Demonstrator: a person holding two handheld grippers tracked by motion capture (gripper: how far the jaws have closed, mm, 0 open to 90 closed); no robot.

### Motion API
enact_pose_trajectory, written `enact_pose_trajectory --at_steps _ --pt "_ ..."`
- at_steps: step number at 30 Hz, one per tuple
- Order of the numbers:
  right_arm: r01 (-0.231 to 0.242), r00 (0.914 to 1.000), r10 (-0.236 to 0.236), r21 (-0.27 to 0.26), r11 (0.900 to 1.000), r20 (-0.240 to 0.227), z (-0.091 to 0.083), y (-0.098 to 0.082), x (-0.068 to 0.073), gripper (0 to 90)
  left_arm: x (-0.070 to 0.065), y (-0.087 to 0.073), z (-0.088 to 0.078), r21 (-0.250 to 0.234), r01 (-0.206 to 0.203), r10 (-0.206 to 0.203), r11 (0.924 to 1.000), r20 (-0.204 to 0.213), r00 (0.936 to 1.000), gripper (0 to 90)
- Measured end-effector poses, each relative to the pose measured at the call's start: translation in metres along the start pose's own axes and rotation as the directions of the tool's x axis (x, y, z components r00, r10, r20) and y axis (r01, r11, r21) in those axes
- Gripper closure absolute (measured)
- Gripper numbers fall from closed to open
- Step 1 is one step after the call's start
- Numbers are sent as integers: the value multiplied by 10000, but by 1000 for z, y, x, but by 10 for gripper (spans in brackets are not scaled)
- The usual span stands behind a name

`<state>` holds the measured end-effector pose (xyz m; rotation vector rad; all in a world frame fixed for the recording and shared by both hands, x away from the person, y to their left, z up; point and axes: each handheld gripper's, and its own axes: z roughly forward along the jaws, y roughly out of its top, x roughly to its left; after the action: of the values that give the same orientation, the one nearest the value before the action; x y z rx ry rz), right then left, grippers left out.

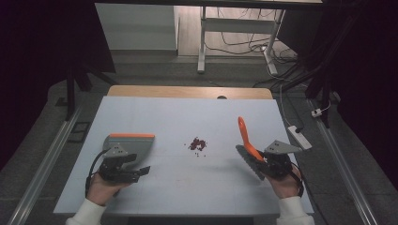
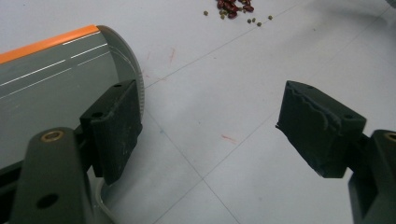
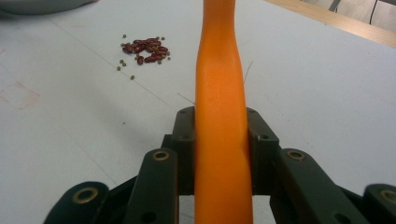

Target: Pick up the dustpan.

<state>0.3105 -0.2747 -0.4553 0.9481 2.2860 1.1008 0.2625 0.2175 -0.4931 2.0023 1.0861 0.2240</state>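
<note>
1. High view: the right claw [image 1: 263,161] is clamped on the orange handle of a hand brush [image 1: 246,136], at the right of the pale worktop [image 1: 187,187].
2. The brush's long axis runs away from the person; the handle tip points to the far edge, leaning slightly left, and the dark bristle head [image 1: 248,161] lies at the near end.
3. Left claw [image 1: 138,172] stands apart, holding nothing, just beside a grey dustpan [image 1: 131,143] with an orange lip.
4. A small heap of red beans [image 1: 197,144] lies between dustpan and brush.
</note>
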Motion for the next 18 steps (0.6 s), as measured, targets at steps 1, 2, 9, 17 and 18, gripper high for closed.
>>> enact_pose_trajectory --at_steps 1,2,9,17,18 --pt "5 10000 -5 6 10000 8 0 0 0 699 0 0 0 19 8 -8 10000 -25 10000 212" --pt "5 10000 -5 6 10000 8 0 0 0 699 0 0 0 15 24 -24 10000 -38 10000 212" --pt "-5 10000 5 40 10000 24 1 -1 0 699 1 0 -2 -16 44 -44 10000 -60 10000 203" --pt "55 10000 -56 66 10000 37 2 0 1 699 0 2 -2 17 68 -68 10000 -147 9999 194" --pt "58 10000 -58 61 10000 34 1 0 1 699 0 2 -2 42 81 -81 10000 -157 9998 193"
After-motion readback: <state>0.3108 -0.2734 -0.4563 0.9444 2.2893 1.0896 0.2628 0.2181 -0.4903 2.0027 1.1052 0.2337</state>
